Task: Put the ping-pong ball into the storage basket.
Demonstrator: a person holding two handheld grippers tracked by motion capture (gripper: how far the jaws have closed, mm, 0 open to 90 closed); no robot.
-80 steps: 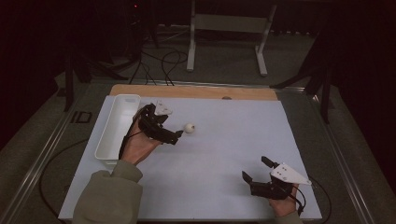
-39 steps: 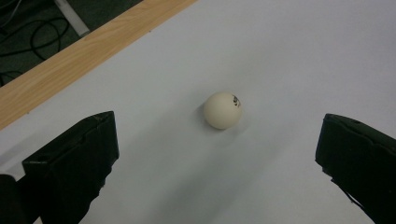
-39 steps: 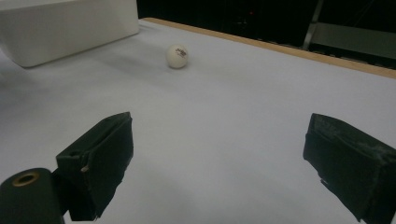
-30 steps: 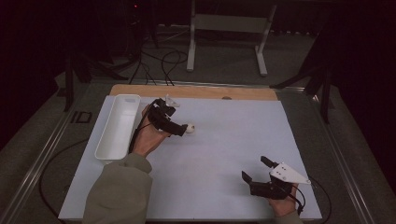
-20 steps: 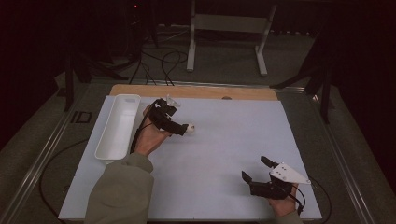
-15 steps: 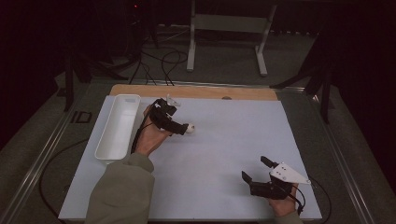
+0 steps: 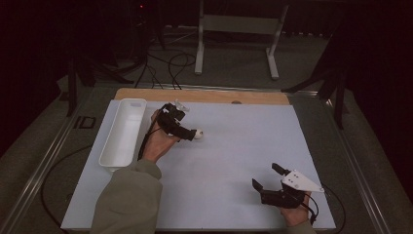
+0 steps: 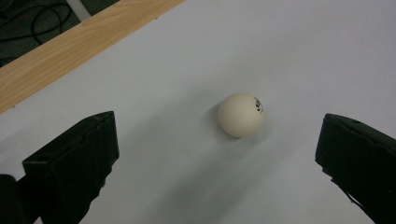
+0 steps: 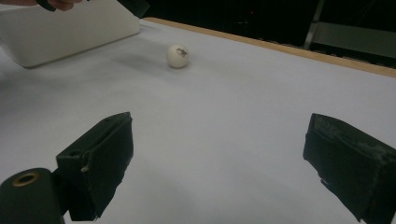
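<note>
Small white ball (image 7: 197, 134) is sitting half hidden behind the left gripper (image 7: 187, 134) tip at centre left of the high view; contact can't be told there. Red-black print on the ball (image 8: 258, 106) is reading too small. White rectangular plastic tray (image 9: 65, 28) is getting cut off at the upper left edge of the right gripper view.
</note>
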